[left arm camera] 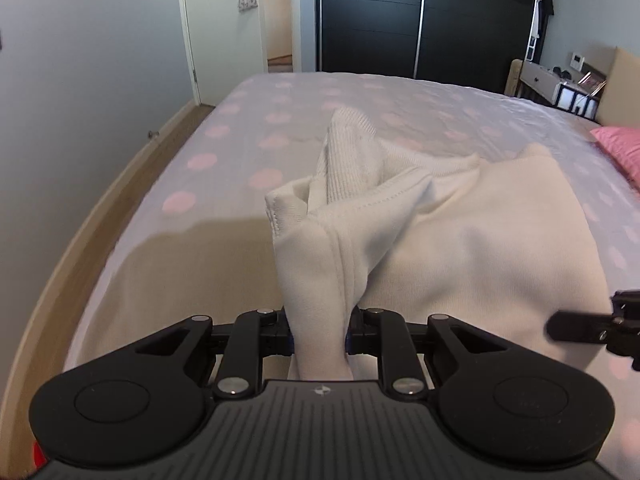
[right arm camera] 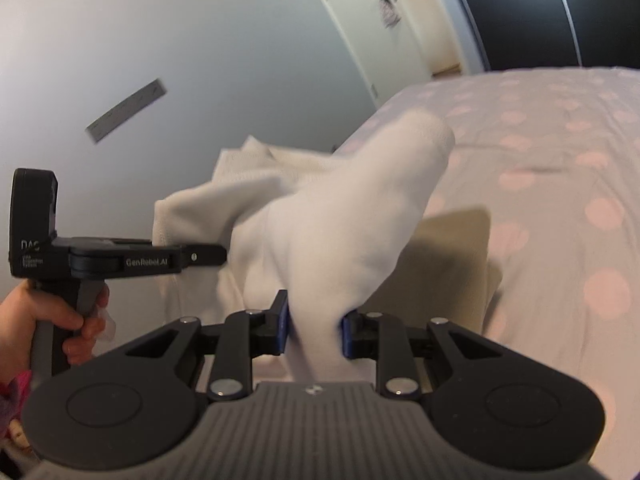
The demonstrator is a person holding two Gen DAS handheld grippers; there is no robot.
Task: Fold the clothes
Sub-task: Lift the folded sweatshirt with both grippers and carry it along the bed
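Observation:
A cream white sweatshirt [left arm camera: 460, 248] hangs bunched above the bed, its ribbed cuff sticking up toward the far side. My left gripper [left arm camera: 318, 338] is shut on a fold of this sweatshirt, the cloth pinched between its blue pads. In the right wrist view my right gripper [right arm camera: 314, 330] is shut on another gathered part of the sweatshirt [right arm camera: 360, 216], which rises blurred in front of the lens. The left gripper [right arm camera: 208, 258] also shows there from the side, held by a hand [right arm camera: 80, 320], its fingers buried in the cloth. The right gripper's finger [left arm camera: 580, 326] enters the left wrist view at the right edge.
The bed [left arm camera: 248, 148] carries a pale grey sheet with pink dots. A pink pillow [left arm camera: 620, 152] lies at its right. A black wardrobe [left arm camera: 420, 16] and a white door [left arm camera: 224, 28] stand beyond. A grey wall [right arm camera: 120, 60] runs along the bed's left side.

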